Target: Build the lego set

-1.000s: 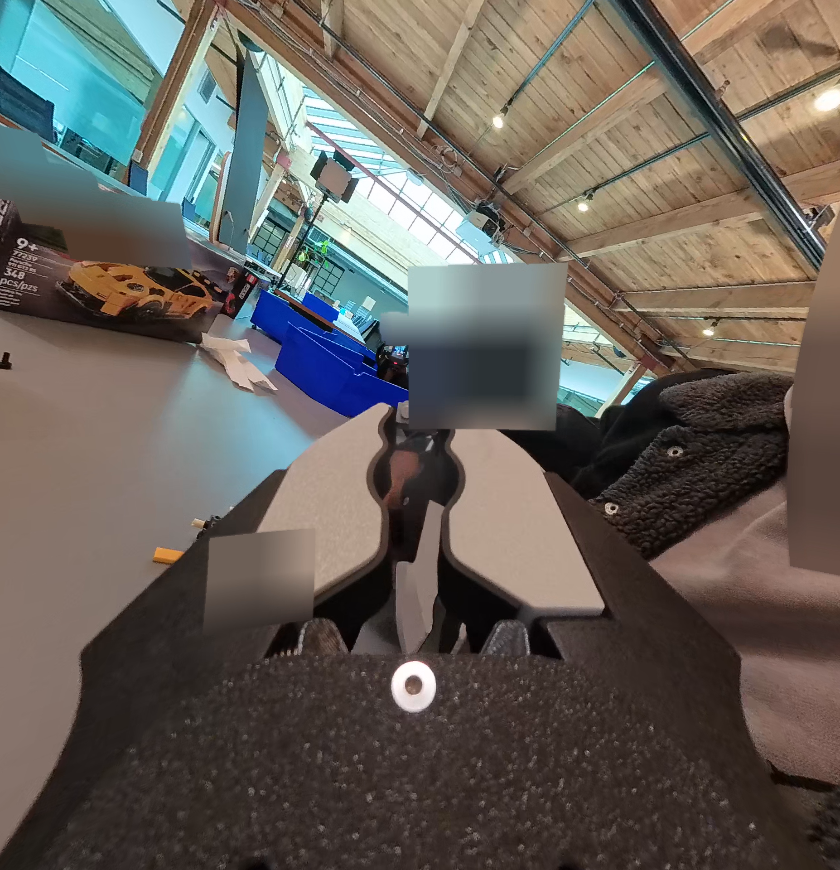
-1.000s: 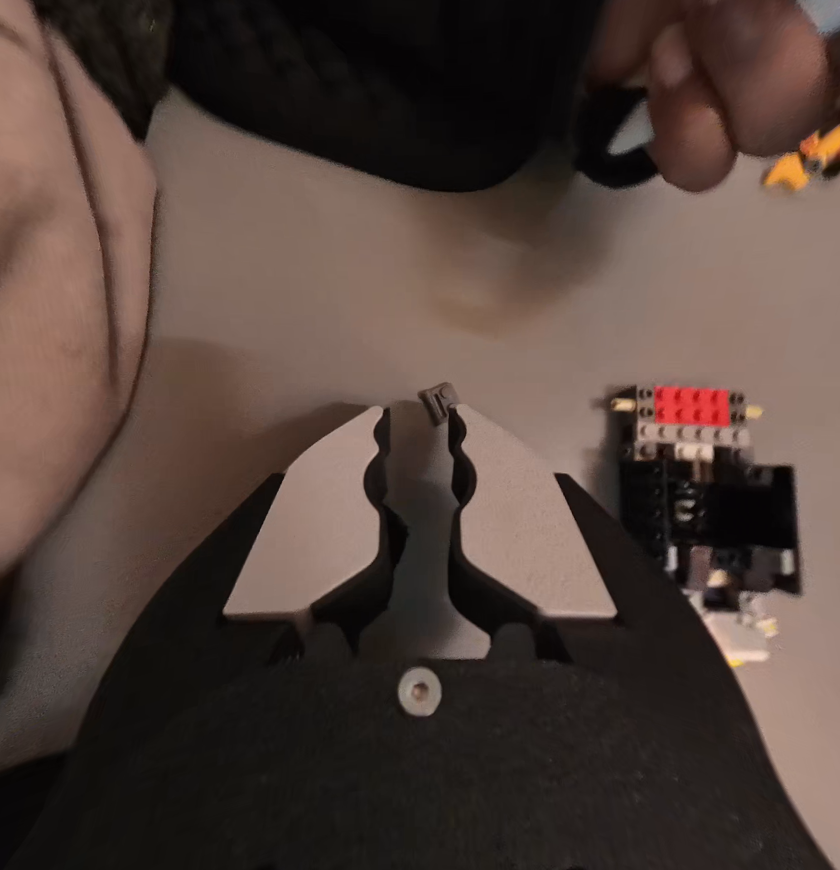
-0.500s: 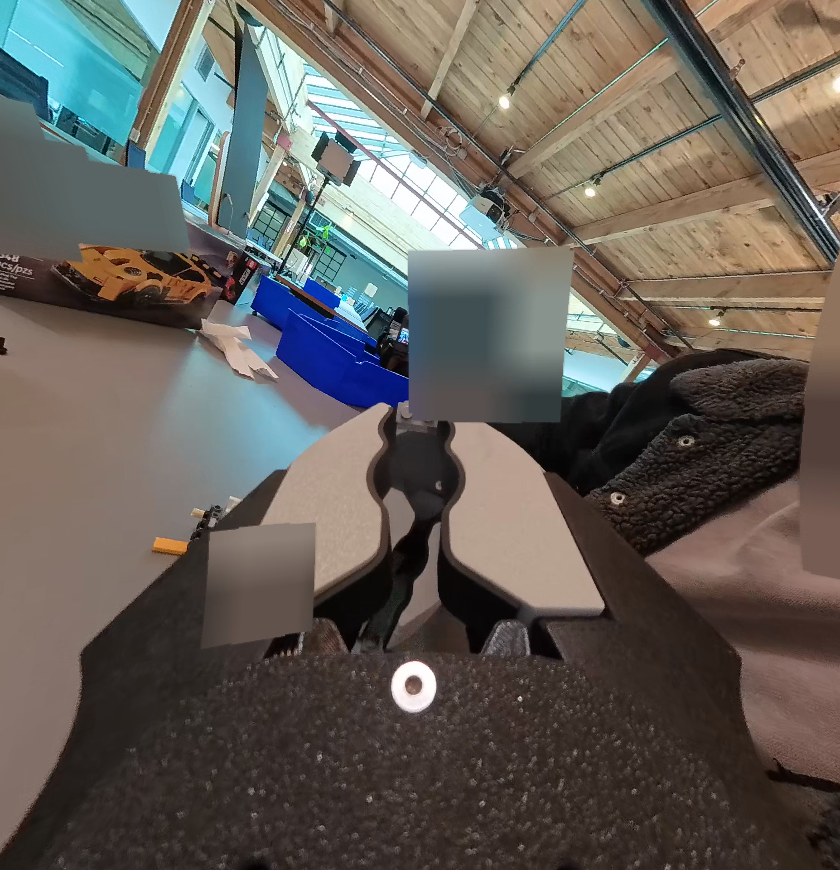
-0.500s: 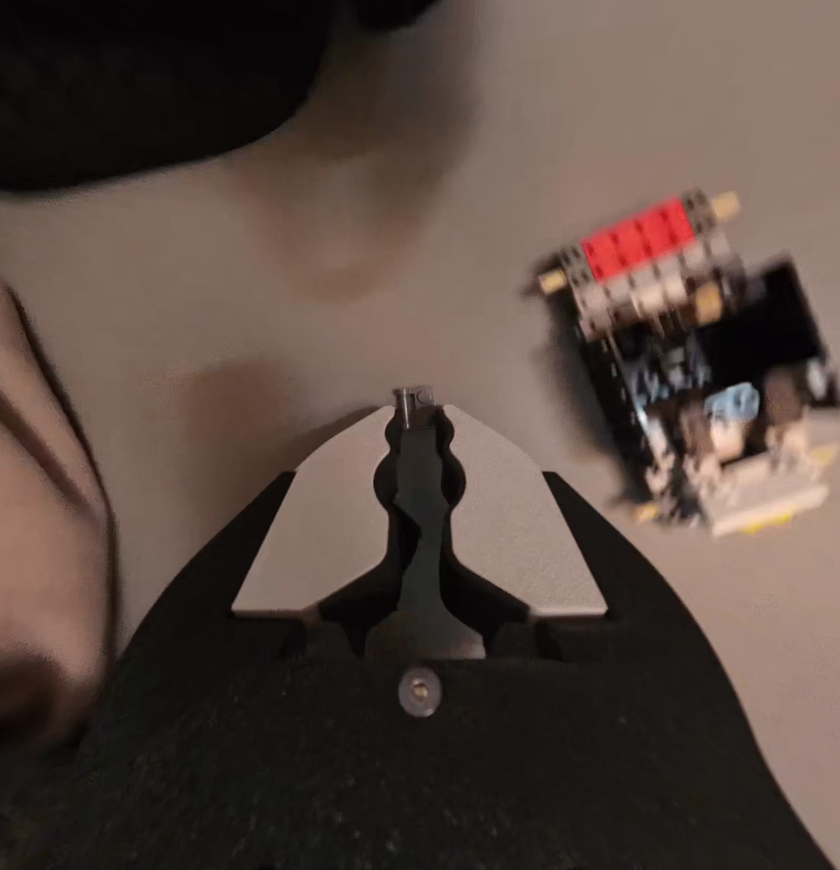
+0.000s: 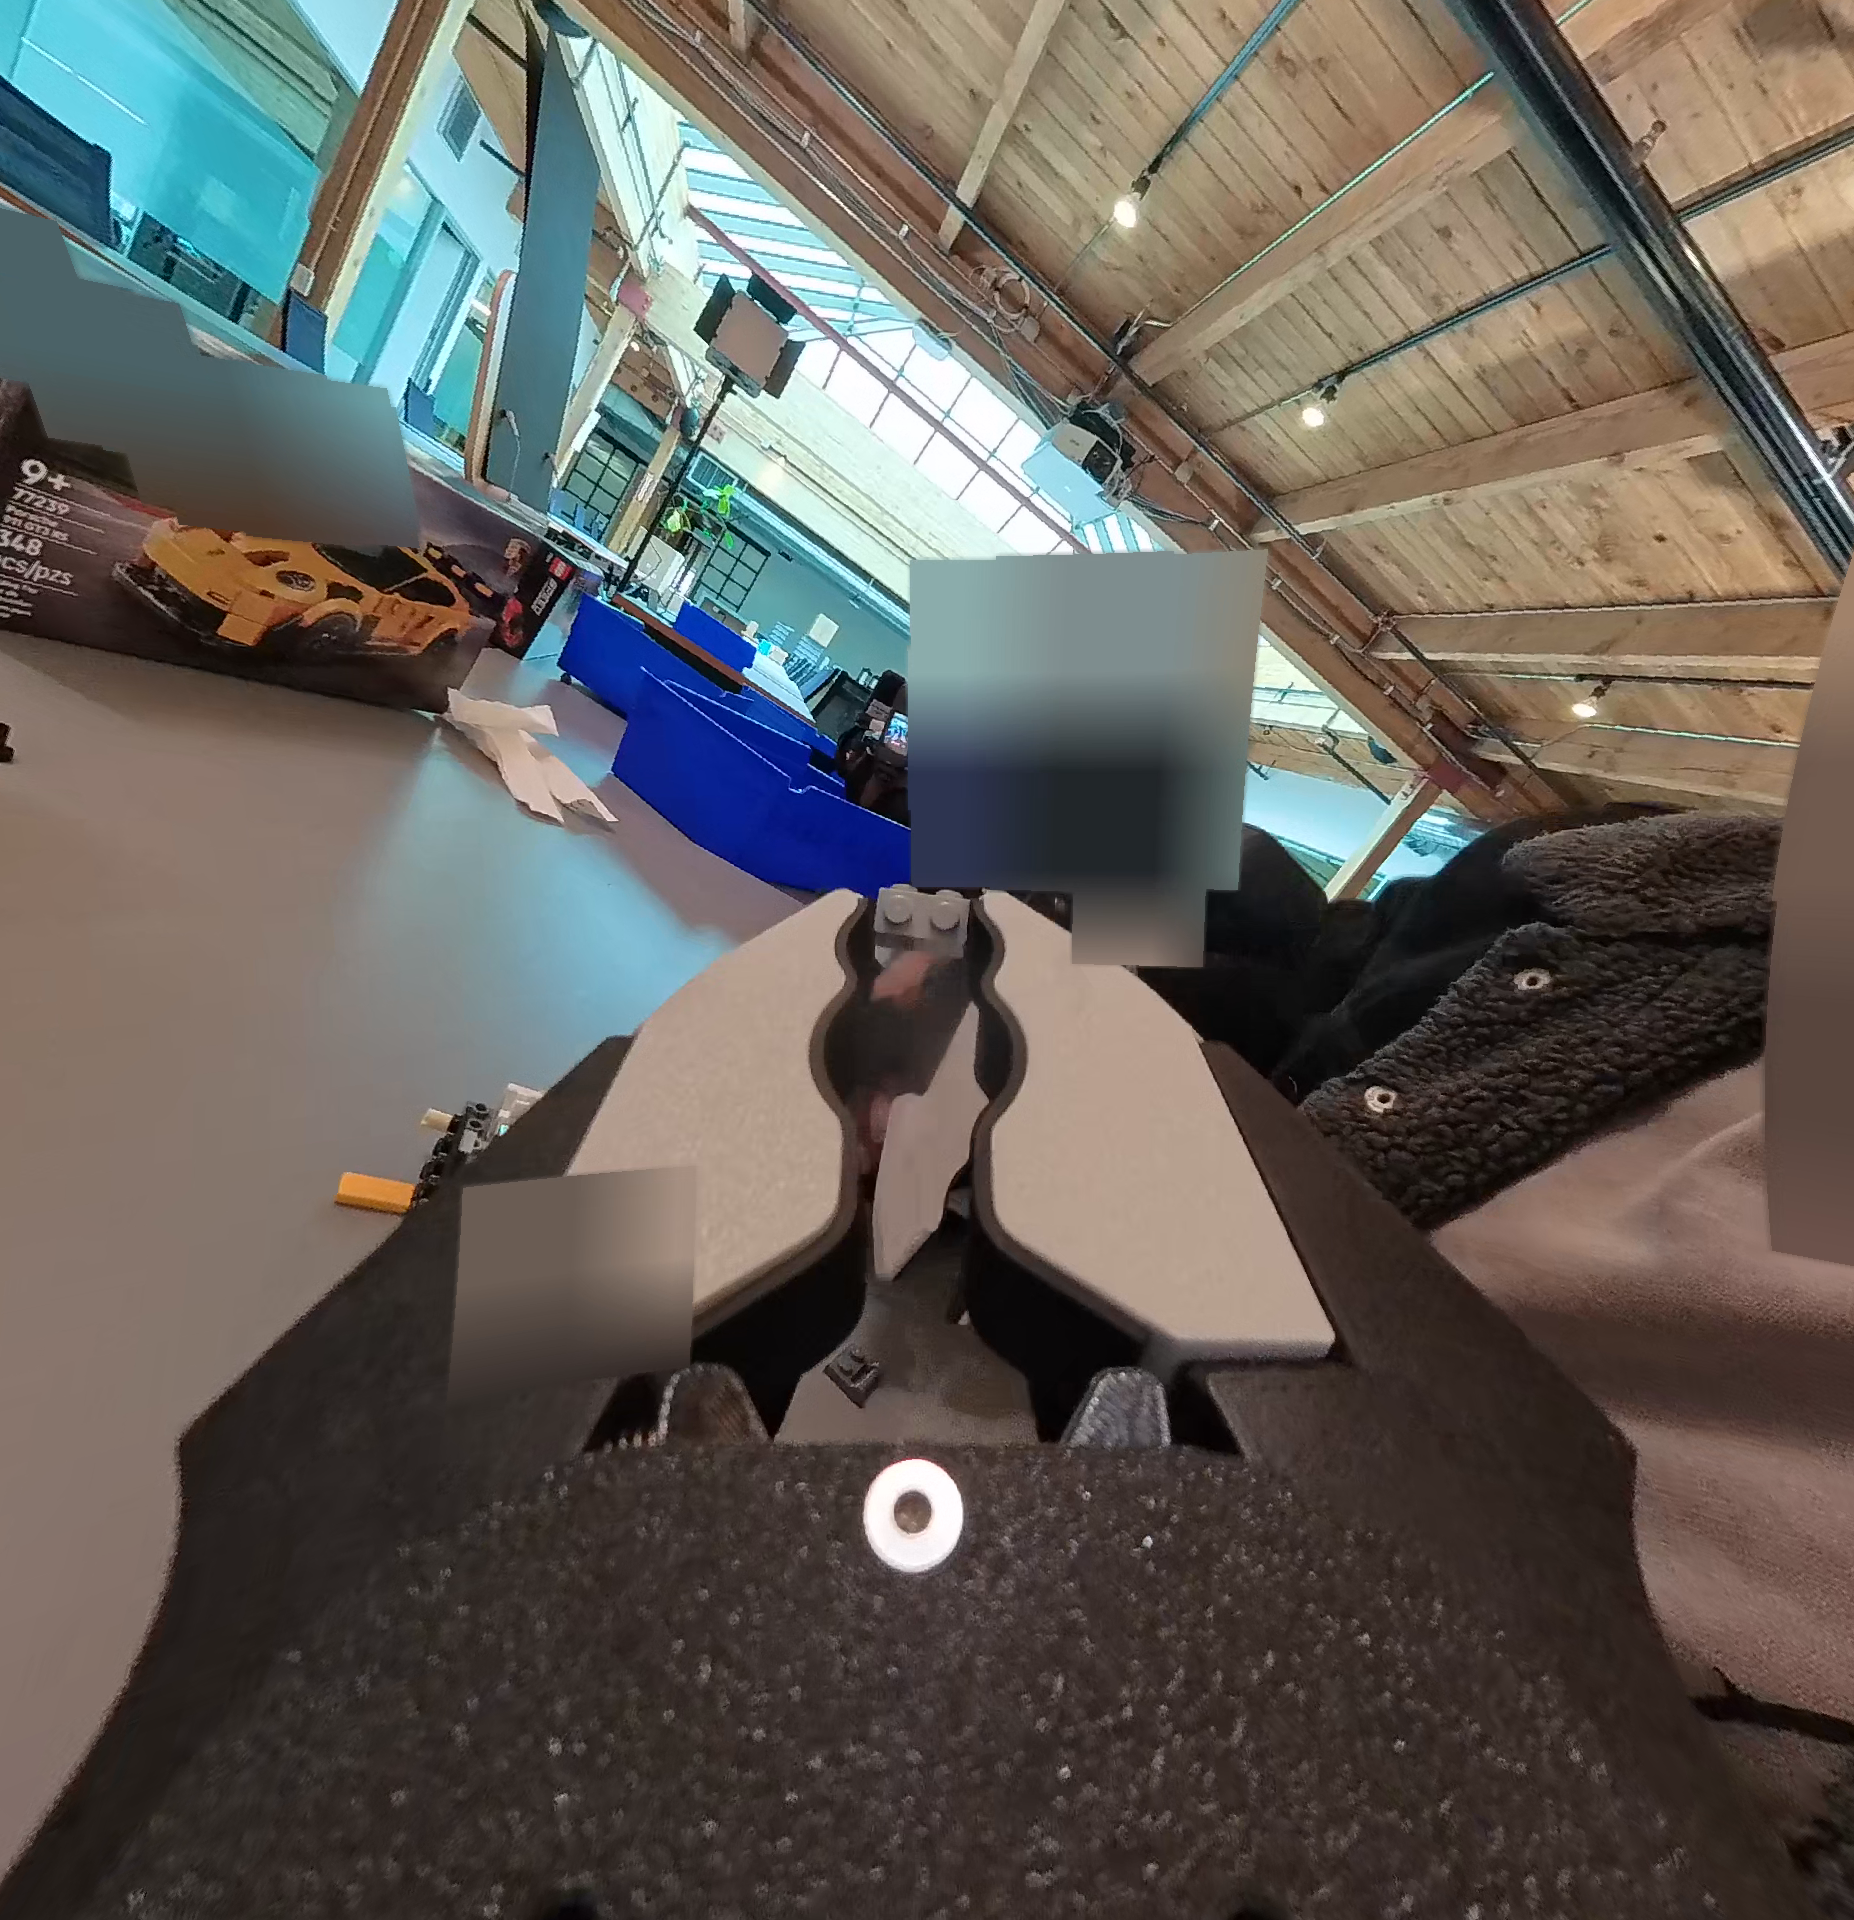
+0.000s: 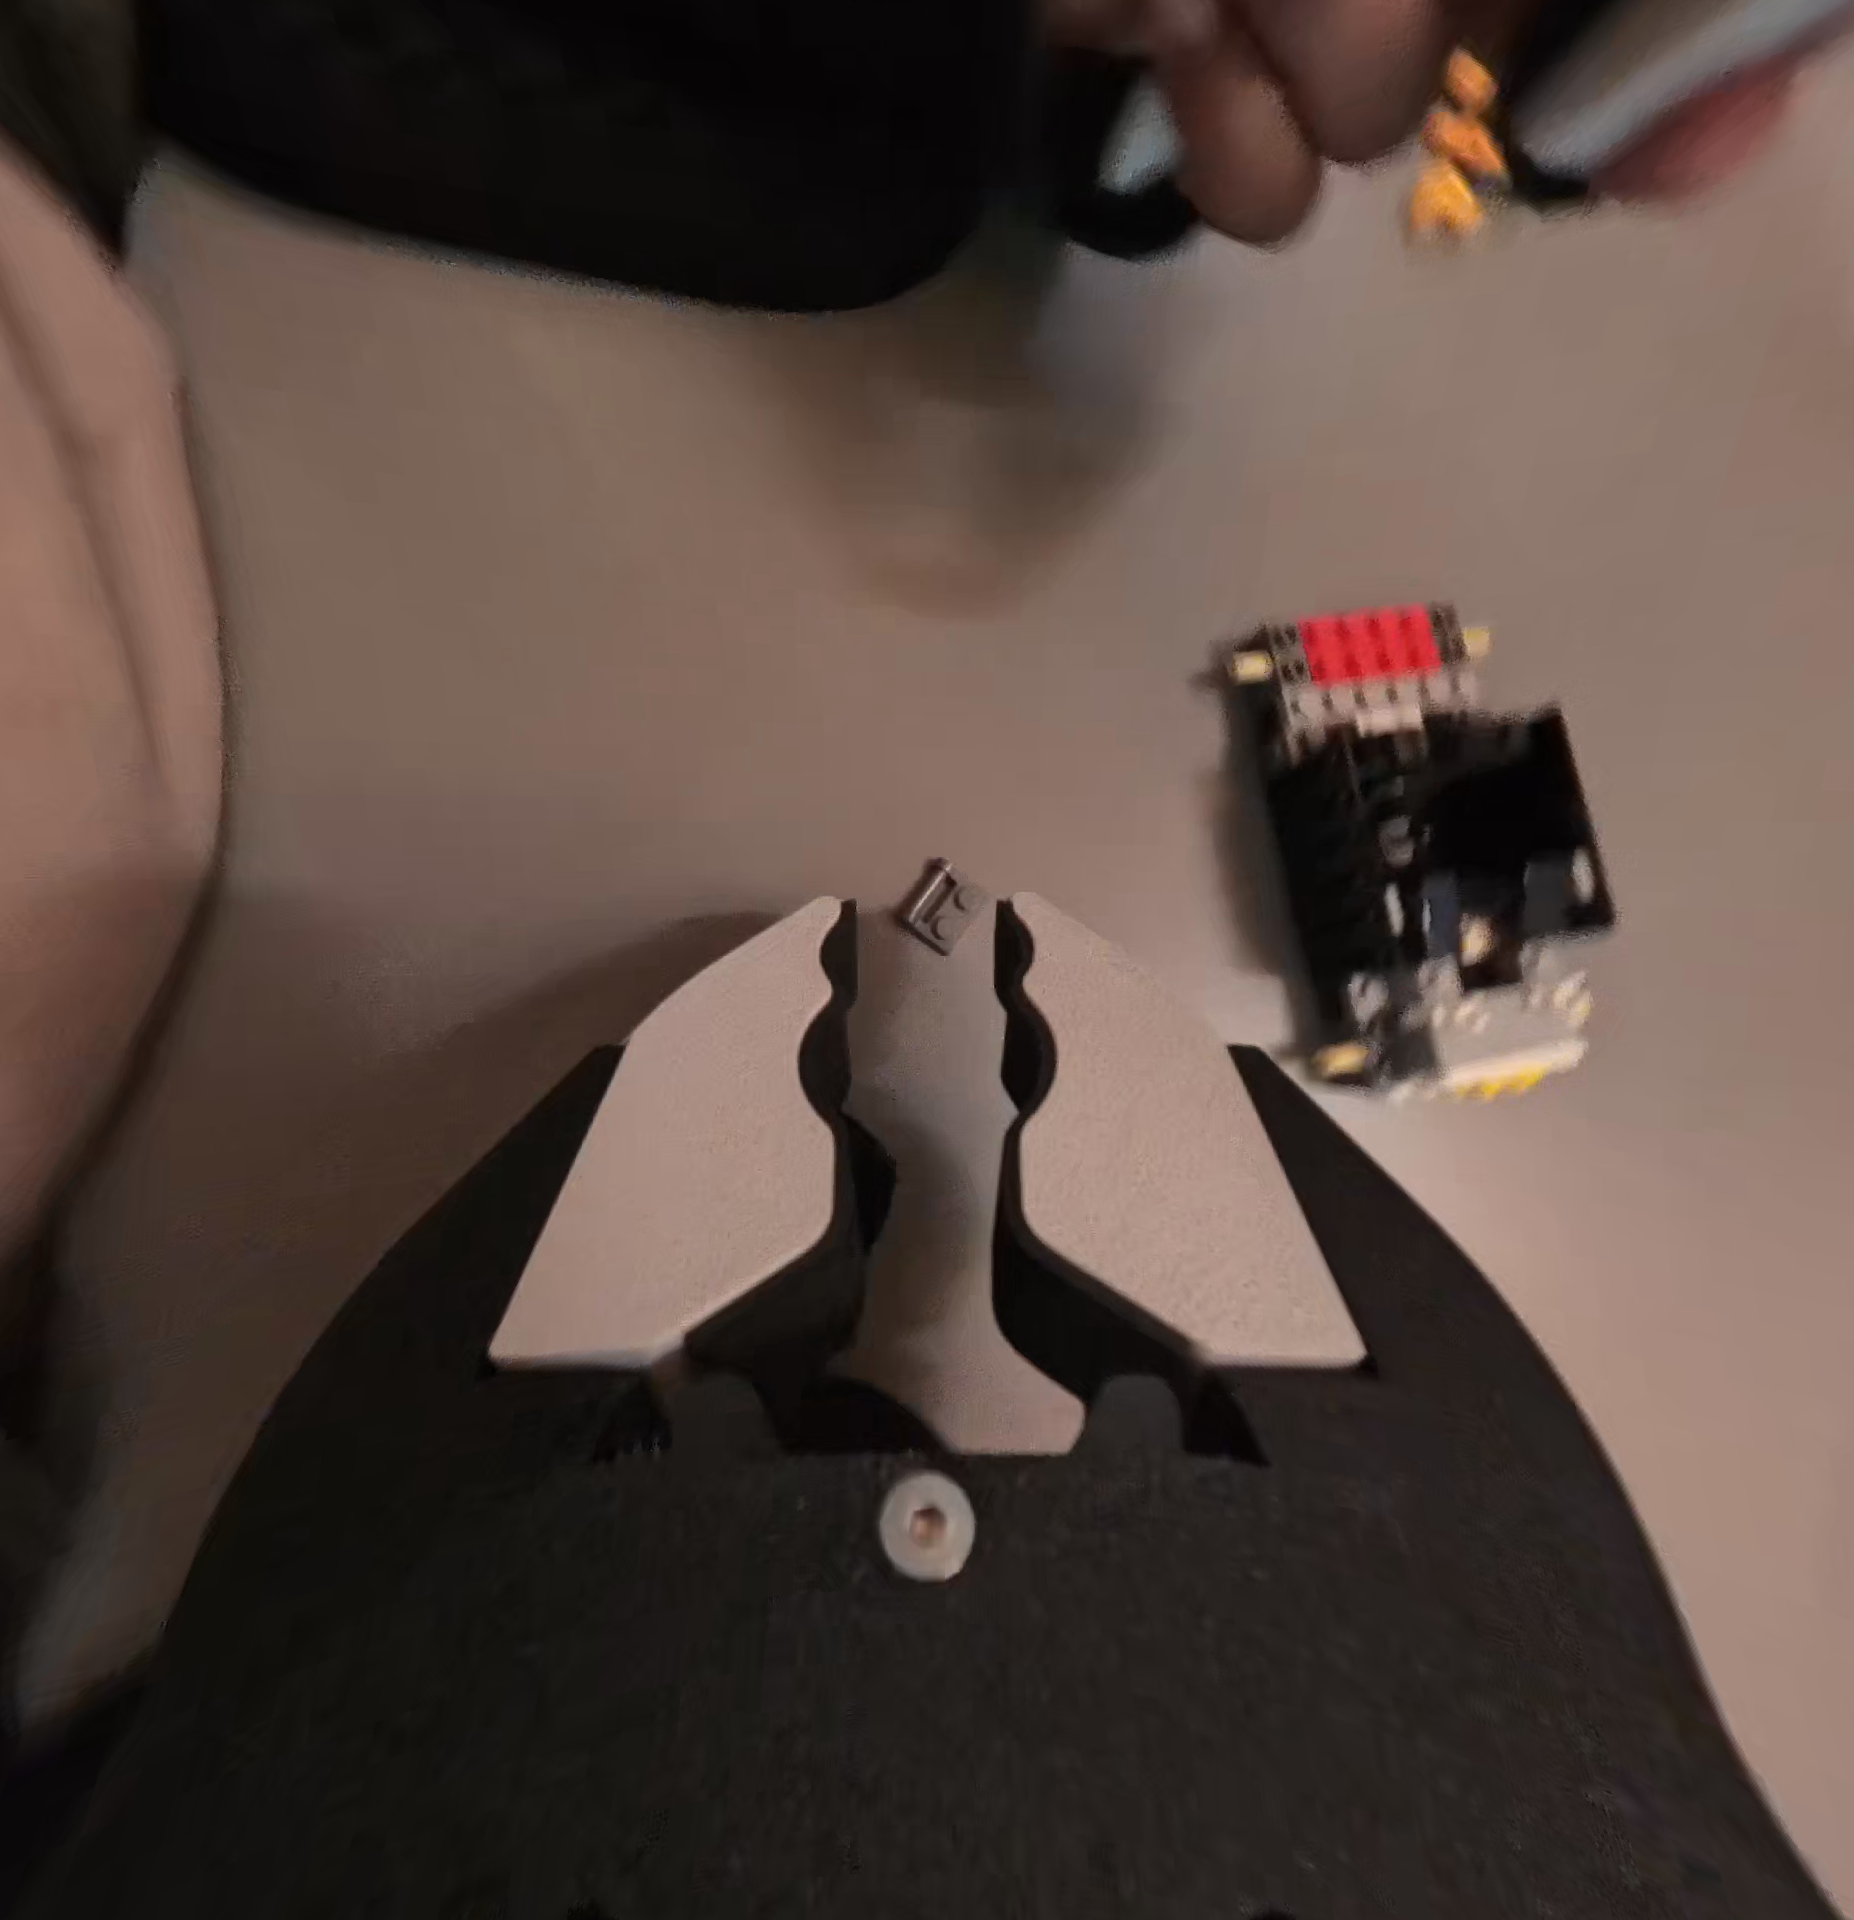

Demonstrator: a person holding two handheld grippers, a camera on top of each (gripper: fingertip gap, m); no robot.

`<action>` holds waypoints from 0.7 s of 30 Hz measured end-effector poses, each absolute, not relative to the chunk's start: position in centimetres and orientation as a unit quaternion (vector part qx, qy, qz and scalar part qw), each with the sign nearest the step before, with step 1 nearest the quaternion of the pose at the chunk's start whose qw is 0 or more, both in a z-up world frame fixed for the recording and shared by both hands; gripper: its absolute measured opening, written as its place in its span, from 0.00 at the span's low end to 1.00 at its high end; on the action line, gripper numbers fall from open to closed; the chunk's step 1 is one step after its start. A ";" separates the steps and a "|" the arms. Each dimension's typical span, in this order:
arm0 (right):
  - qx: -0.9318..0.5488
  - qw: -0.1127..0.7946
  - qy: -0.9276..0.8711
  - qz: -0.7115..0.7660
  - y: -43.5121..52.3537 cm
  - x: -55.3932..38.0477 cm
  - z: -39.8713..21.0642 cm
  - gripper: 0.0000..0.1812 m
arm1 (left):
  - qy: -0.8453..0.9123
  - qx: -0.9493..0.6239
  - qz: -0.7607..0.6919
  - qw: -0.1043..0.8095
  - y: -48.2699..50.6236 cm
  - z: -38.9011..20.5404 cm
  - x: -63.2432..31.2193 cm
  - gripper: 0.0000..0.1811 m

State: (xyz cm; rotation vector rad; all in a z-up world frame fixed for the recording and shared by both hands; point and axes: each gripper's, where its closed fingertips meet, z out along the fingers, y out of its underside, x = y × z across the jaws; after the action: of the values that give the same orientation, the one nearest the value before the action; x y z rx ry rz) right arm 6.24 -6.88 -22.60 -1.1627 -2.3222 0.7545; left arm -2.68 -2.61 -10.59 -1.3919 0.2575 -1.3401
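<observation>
Pinching a small grey two-stud plate (image 5: 920, 914) at its tips, my left gripper (image 5: 921, 920) points up over the grey table (image 5: 227, 935). My right gripper (image 6: 928, 914) is spread, a second small grey plate (image 6: 938, 914) lying loose on the tabletop between its tips. Well right of that sits the half-built black car chassis (image 6: 1422, 862) with its red plate, and the set's box (image 5: 227, 592) stands far off.

A small grey two-stud plate (image 5: 921, 915) is sitting pinched between the tips of the left gripper (image 5: 923, 920), studs facing the camera. A second small grey plate (image 6: 942, 916) is lying tilted on the grey table (image 6: 590, 623), in the gap between the right gripper's (image 6: 928, 914) parted tips. The partly built model (image 6: 1411, 847), black with a red studded top and grey and white bricks, is resting on the table to the right, blurred.
</observation>
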 end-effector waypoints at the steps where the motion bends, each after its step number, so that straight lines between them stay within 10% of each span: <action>1: -0.370 0.211 -0.863 0.271 -6.9 6.2 -22.5 0.14 | 0.110 -0.591 -0.568 0.561 -2.6 -10.6 -2.6 0.09; 11: -0.144 0.070 -0.963 0.219 -6.9 5.4 -24.4 0.14 | 0.134 -0.597 -0.563 0.556 -3.0 -10.8 -2.0 0.09; 21: -0.342 0.096 -0.901 0.249 -6.0 5.3 -25.2 0.08 | 0.134 -0.594 -0.565 0.556 -3.0 -10.8 -2.0 0.09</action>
State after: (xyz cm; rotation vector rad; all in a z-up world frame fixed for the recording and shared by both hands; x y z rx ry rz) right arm 5.34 -5.97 -25.19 -1.0122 -2.6689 0.7384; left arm -2.01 -3.01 -10.76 -1.4030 0.3160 -1.3336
